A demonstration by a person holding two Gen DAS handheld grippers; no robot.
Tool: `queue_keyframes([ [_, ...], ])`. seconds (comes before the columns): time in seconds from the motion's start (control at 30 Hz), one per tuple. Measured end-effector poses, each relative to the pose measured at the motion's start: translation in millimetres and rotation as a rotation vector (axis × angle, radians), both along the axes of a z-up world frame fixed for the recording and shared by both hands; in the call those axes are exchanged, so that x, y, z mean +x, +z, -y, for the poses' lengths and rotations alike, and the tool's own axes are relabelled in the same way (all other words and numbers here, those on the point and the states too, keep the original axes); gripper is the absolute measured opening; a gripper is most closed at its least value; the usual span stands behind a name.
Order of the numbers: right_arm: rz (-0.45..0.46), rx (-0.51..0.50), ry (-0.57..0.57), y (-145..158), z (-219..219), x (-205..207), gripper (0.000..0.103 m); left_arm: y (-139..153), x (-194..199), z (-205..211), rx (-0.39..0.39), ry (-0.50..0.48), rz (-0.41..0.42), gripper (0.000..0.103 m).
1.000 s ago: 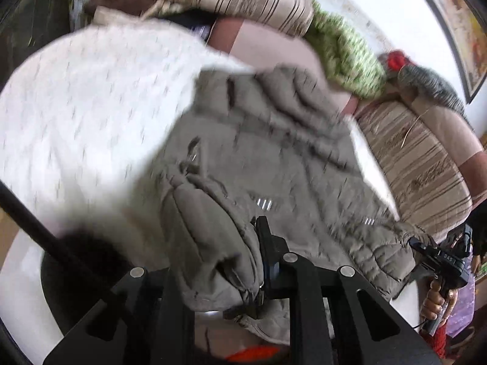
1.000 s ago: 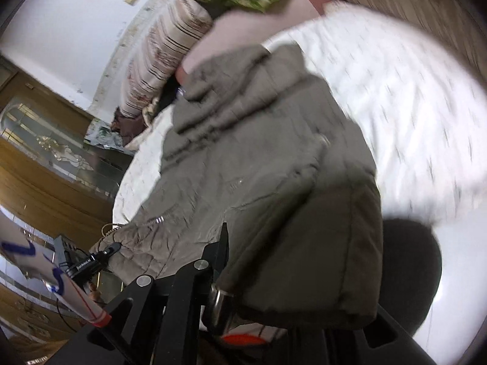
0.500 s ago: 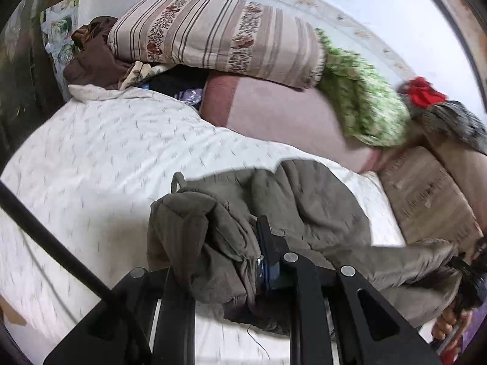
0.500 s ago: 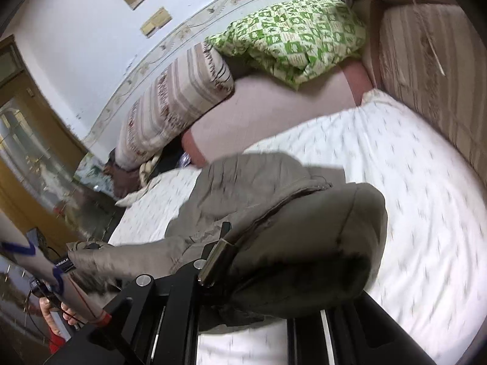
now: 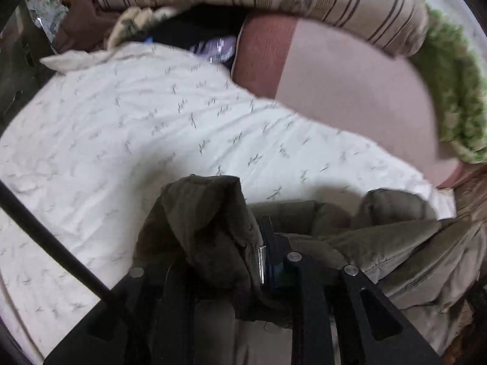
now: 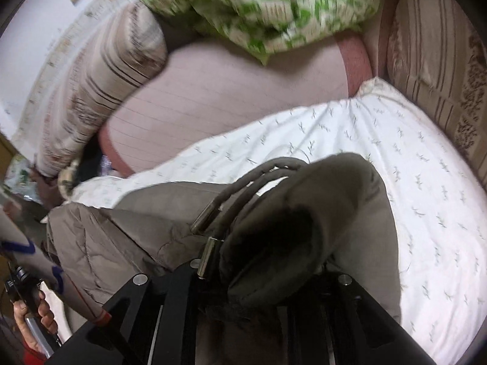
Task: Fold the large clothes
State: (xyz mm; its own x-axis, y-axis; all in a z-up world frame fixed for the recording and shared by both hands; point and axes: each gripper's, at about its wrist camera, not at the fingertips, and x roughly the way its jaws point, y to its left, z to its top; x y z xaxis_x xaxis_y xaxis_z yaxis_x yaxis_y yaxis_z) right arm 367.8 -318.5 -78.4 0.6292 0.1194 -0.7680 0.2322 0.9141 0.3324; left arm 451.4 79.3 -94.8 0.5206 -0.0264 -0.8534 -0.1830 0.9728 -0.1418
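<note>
left gripper [image 5: 243, 261], jaws opening, still pinched the olive jacket [image 5: 207, 228]; right gripper [image 6: 261, 273] clamped its bunched fabric over the white sheet [image 6: 395, 152].

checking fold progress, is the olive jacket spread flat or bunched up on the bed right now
Bunched up. The olive jacket lies heaped at the bed's near edge, its ends gathered at the left gripper and right gripper.

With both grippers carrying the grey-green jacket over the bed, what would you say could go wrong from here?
1. The left gripper is opening with a bunched wad of jacket between its fingers, so that end may drop unevenly.
2. Dangling drawstrings by the right gripper could snag.
3. The jacket's middle sags crumpled on the white sheet, risking a skewed fold.
</note>
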Motion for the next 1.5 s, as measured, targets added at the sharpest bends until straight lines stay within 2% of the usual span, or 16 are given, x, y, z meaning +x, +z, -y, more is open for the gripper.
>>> queue_keyframes([
  [0.1,-0.017,-0.006,0.0,-29,-2,13,0.019,-24,6,12,0.054,-0.006,0.011,0.024],
  [0.2,-0.018,0.004,-0.011,-43,-4,16,0.02,-21,2,20,0.111,-0.029,0.024,0.025],
  [0.33,-0.032,-0.024,-0.012,-39,-8,14,0.022,9,-15,5,0.028,-0.045,0.06,0.032],
  [0.37,-0.02,-0.026,-0.014,-30,-9,10,0.025,22,-24,-1,-0.01,-0.052,0.089,0.035],
  [0.4,-0.001,-0.017,-0.015,-23,-9,5,0.029,35,-35,-9,-0.051,-0.059,0.119,0.043],
  [0.43,0.013,-0.007,-0.014,-18,-10,1,0.038,47,-45,-14,-0.081,-0.059,0.145,0.053],
  [0.47,0.031,0.004,-0.013,-9,-10,-4,0.045,58,-55,-20,-0.105,-0.056,0.173,0.058],
  [0.57,0.078,-0.062,-0.049,20,-16,-22,0.084,93,-89,-36,-0.15,-0.043,0.248,0.067],
  [0.6,0.1,-0.094,-0.061,30,-19,-28,0.088,103,-100,-38,-0.161,-0.044,0.263,0.067],
  [0.77,0.12,-0.201,-0.037,70,-47,-58,0.087,130,-164,-37,-0.107,-0.022,0.304,0.071],
  [0.83,0.126,-0.242,0.004,77,-64,-69,0.081,125,-189,-31,-0.066,-0.004,0.32,0.077],
  [0.97,0.118,-0.306,0.107,76,-117,-83,0.068,87,-221,-18,-0.025,0.011,0.286,0.077],
  [1.17,0.102,-0.339,0.199,52,-186,-47,0.067,31,-225,-8,-0.083,0.004,0.245,0.077],
  [1.27,0.063,-0.331,0.172,28,-198,-10,0.067,17,-223,-8,-0.049,0.004,0.26,0.077],
  [1.4,-0.029,-0.352,0.113,-20,-198,47,0.076,7,-221,-17,-0.015,0.01,0.267,0.077],
  [1.5,-0.022,-0.383,0.085,-44,-193,74,0.081,1,-213,-28,-0.02,-0.013,0.232,0.077],
])
